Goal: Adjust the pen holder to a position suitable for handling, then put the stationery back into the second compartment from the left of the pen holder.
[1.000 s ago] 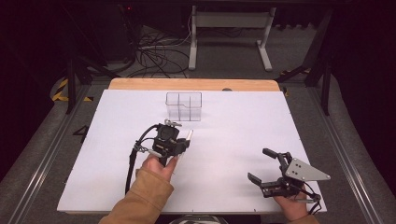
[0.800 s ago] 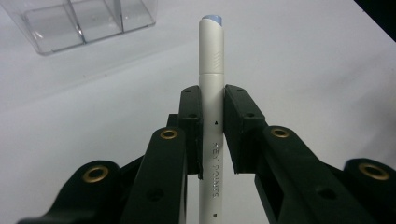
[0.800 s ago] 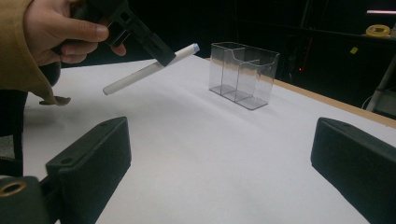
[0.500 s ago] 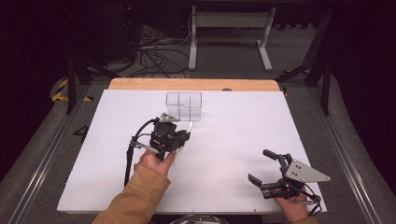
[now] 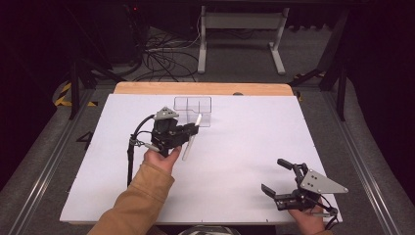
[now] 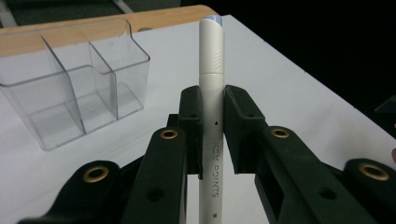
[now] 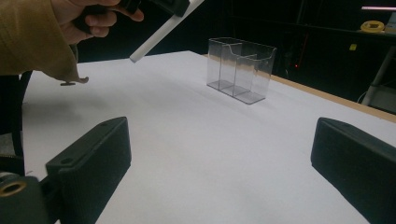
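Two grippers | left gripper (image 5: 188, 131) raised, fingers clamping white pen (image 6: 211, 93) | right gripper (image 5: 281, 178) low, fingers wide

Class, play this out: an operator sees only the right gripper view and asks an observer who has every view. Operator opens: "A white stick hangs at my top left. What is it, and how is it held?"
Observer: It is a white pen, clamped at mid-length between the left tongs.
Operator: Any marking on it?
Observer: Yes, "KEY POINTS" is printed along the barrel.
Operator: How many compartments has the clear holder?
Observer: The holder shows three, all empty.
Operator: Where are my own tongs on the table?
Observer: The right tongs are open, near the table's front right corner.
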